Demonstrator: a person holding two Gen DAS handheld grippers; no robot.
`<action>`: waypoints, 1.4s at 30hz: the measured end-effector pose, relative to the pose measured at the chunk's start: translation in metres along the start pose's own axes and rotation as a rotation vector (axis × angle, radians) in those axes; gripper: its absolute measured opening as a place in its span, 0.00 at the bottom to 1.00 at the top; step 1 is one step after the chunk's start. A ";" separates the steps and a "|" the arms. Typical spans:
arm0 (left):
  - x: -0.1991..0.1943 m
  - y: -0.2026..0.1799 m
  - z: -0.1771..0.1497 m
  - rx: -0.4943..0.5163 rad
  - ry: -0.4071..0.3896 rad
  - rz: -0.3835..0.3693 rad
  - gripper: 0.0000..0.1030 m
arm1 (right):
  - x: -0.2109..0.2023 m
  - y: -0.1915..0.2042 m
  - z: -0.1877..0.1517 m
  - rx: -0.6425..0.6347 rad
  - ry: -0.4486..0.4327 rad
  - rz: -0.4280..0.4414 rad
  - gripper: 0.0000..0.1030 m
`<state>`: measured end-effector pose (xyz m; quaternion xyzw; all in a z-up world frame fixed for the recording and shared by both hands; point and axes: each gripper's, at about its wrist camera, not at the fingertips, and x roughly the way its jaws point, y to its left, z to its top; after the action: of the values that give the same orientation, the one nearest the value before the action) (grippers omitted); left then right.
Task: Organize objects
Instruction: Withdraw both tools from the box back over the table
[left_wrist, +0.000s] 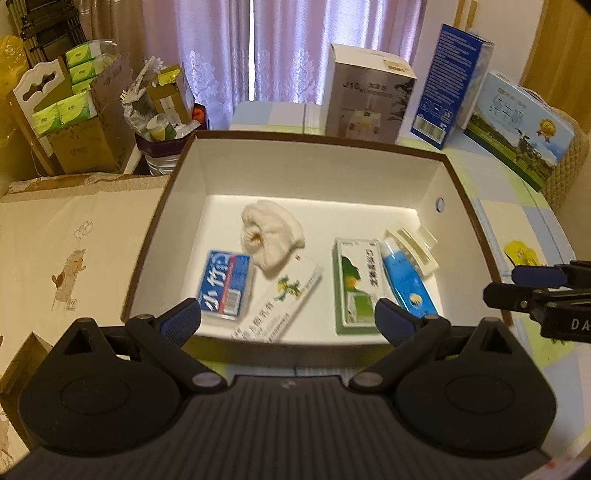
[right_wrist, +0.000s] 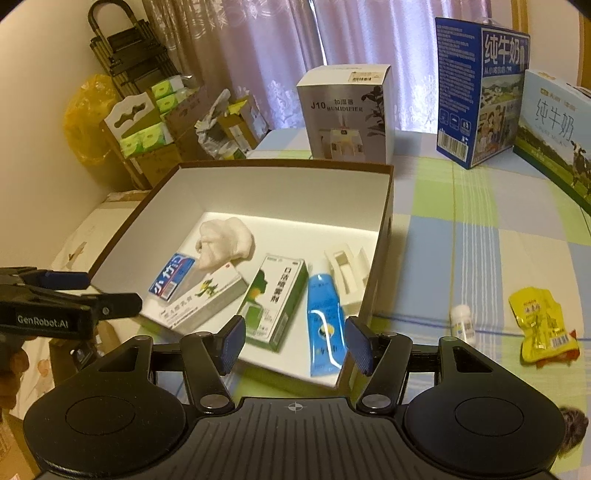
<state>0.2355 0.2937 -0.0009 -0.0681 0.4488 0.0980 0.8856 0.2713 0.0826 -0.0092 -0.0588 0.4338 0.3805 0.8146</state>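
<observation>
While unheld, tube (right_wrist: 325, 321) beyond right fingers (right_wrist: 360, 345)

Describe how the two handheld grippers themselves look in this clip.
Both are matte black plastic. The left gripper and right gripper each have two angled fingers with blue ribbed pads, silver pivot screws, round housings either side and a ridged centre plate. White lettering "GenRobot.AI" marks the left one's side.

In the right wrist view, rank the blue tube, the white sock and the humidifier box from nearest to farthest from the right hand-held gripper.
1. Blue tube: in the storage box, just ahead of the right hand-held gripper.
2. White sock: deeper in the box, left.
3. Humidifier box: behind the storage box, on the table.
</observation>
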 end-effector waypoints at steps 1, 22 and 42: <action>-0.002 -0.003 -0.004 0.001 0.003 -0.002 0.96 | -0.003 0.001 -0.002 0.000 0.001 0.003 0.55; -0.028 -0.054 -0.056 0.038 0.051 -0.023 0.96 | -0.051 -0.011 -0.047 0.014 0.008 0.024 0.55; -0.024 -0.118 -0.079 0.077 0.113 -0.050 0.96 | -0.078 -0.072 -0.085 0.074 0.076 -0.011 0.55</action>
<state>0.1880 0.1597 -0.0243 -0.0506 0.4997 0.0548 0.8630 0.2372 -0.0483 -0.0198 -0.0454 0.4777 0.3571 0.8014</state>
